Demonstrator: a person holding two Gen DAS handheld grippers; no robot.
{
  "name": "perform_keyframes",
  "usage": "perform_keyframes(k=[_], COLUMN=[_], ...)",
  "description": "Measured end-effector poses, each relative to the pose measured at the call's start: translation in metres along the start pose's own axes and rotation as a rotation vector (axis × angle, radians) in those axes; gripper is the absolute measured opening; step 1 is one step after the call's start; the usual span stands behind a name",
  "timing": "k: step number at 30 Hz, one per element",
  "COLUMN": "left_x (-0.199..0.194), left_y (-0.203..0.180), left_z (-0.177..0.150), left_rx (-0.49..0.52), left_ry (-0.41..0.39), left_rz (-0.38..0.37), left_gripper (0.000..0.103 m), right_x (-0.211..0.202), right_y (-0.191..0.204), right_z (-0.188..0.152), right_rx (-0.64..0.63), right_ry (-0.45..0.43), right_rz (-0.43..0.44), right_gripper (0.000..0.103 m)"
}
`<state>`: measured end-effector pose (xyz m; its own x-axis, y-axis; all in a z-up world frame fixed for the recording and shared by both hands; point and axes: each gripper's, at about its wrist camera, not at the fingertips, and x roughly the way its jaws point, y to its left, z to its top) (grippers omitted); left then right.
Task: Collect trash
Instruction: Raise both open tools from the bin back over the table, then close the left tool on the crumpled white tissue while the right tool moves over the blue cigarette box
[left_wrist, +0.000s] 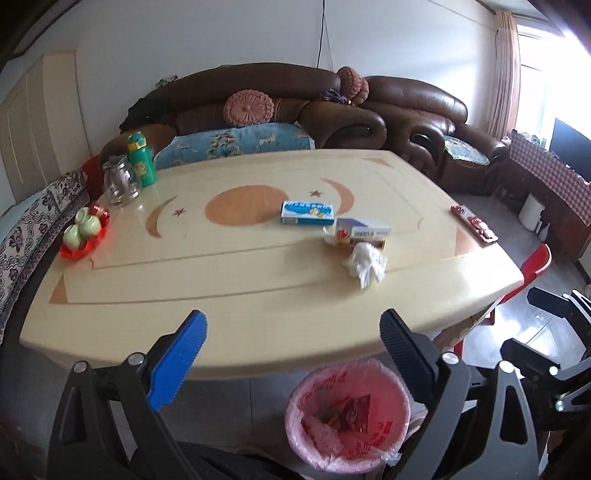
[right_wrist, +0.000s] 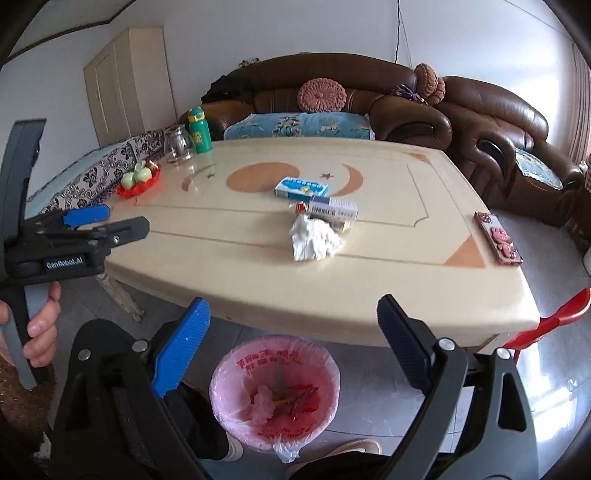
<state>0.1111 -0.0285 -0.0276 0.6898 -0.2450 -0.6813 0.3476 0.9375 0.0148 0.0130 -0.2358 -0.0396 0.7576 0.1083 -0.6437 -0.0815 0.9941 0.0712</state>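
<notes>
A crumpled white tissue lies on the cream table, right of centre. Just behind it, touching it, is a white and blue carton with a barcode; farther back lies a blue and white box. On the floor below the table's near edge stands a bin with a pink liner, with wrappers inside. My left gripper hangs open and empty above the near edge. My right gripper is likewise open and empty over the bin.
At the table's far left stand a green bottle, a glass jug and a red tray of green cups. A pink phone lies at the right edge, a red chair beside it. Brown sofas stand behind the table.
</notes>
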Motion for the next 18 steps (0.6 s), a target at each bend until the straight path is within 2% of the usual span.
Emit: perform_keyframes(k=[3,8,18], left_x=[0.013,0.056,0.113], left_y=[-0.007,-0.022,-0.047], left_z=[0.003,0.007,0.024], left_rx=[0.001,-0.007,0.005], left_ry=[0.005,0.051,0.062], left_rz=[-0.028,-0.078,-0.136], left_gripper=[0.094,0.094,0.095], right_x=[0.002,0.014,0.061], right_y=[-0.012,-0.034,-0.078], right_z=[0.010,0.030,0.082], right_rx=[0.010,0.021,0.028], right_ry=[0.002,0.010,0.007], right_rz=[0.003,0.000,-0.014], right_gripper=[0.092,0.094,0.094])
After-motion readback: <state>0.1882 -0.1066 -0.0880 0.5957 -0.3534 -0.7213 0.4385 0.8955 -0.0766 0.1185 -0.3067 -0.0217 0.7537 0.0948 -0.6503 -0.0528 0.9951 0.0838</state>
